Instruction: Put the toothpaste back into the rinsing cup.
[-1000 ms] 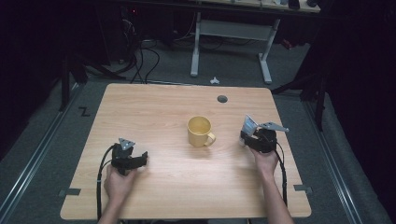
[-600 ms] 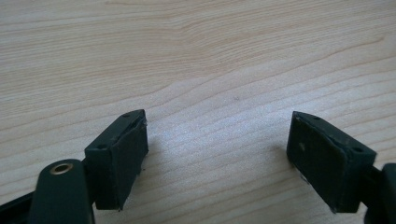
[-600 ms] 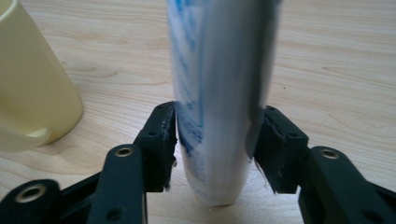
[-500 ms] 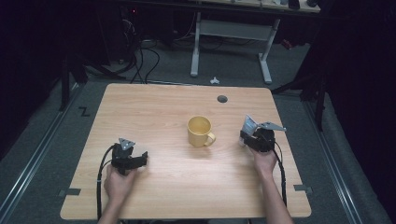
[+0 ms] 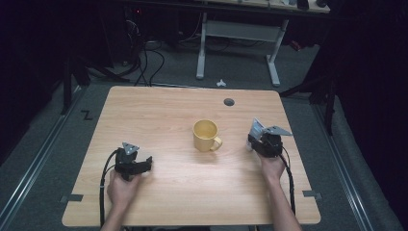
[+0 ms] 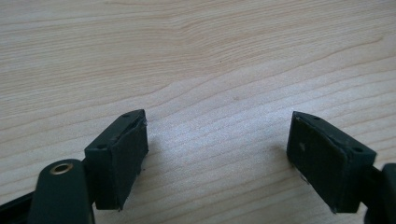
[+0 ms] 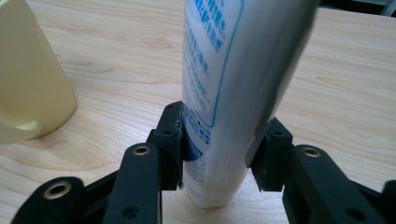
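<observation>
High view puts the right claw [image 5: 260, 137] at mid-right of the bench [image 5: 159, 115], clamped on a white tube [image 7: 224, 93] low on its body, beside the yellow mug [image 5: 206, 135]. Soft plastic, light, likely to dent. Left claw [image 6: 219, 154], lower left, stands apart, empty.

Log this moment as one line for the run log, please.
left gripper: open, holding nothing, low over table | right gripper: shut on white tube | yellow mug: upright, mid-table, untouched
</observation>
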`<state>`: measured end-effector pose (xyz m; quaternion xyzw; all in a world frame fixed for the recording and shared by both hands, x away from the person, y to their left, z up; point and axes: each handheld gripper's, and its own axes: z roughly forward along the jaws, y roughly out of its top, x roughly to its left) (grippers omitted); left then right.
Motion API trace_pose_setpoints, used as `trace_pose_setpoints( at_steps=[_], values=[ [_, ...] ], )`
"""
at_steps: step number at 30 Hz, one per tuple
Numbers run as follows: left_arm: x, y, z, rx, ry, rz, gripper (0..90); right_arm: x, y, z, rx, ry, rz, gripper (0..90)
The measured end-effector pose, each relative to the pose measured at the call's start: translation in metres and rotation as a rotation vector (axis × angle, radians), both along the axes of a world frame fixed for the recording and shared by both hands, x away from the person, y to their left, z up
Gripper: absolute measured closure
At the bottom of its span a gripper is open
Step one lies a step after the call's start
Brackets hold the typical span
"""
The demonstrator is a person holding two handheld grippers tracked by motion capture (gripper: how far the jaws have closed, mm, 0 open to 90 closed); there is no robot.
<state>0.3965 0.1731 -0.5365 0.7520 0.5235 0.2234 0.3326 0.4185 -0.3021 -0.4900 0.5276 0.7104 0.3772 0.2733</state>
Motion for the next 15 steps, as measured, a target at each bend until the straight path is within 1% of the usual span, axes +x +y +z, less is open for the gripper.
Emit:
trace_pose_setpoints(
  at_steps=[3,4,6,8,12,15],
  values=[
    [0.0,0.0,0.0,0.0,0.0,0.0,20.9,0.0,0.0,0.001,0.002,0.004,0.007,61.4],
    [0.0,0.0,0.0,0.0,0.0,0.0,20.9,-0.001,-0.001,0.001,0.008,0.008,0.02,61.6],
    [0.0,0.0,0.0,0.0,0.0,0.0,20.9,-0.002,-0.001,0.002,0.01,0.008,0.027,61.7],
    [0.0,0.0,0.0,0.0,0.0,0.0,20.9,-0.004,-0.003,0.004,0.014,-0.003,0.044,62.0],
    [0.0,0.0,0.0,0.0,0.001,-0.001,20.9,-0.009,-0.002,0.011,0.048,-0.022,0.065,62.2],
    [0.0,0.0,0.0,0.0,0.0,0.0,20.9,-0.01,-0.001,0.013,0.049,-0.033,0.083,62.3]
  ],
)
